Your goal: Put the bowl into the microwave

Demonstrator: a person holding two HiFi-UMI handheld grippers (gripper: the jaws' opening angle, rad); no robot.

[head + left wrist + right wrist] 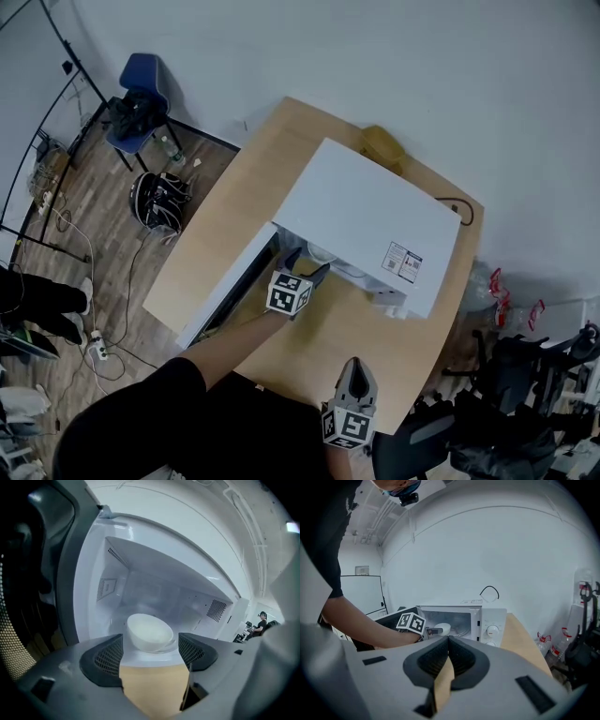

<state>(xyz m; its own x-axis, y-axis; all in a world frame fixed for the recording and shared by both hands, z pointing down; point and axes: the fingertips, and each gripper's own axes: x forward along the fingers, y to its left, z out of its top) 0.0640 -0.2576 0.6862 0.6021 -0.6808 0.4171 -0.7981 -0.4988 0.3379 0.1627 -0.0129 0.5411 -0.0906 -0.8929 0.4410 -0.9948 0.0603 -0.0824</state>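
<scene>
The white bowl [150, 632] rests tilted inside the open white microwave [370, 220], just past the front sill; it also shows as a small white bowl [443, 628] in the right gripper view. My left gripper [151, 651] sits in front of the cavity with its jaws open and nothing between them, a short way back from the bowl. In the head view the left gripper [305, 269] points into the microwave mouth. My right gripper [447, 658] hangs back near the table's near edge with its jaws shut on nothing, seen low in the head view as the right gripper [355, 380].
The microwave door [230, 291] hangs open to the left of the cavity. The microwave stands on a wooden table [211, 239] against a white wall. A blue chair [141, 94] and a bag [159, 200] lie on the floor to the left. Cables trail over the floor.
</scene>
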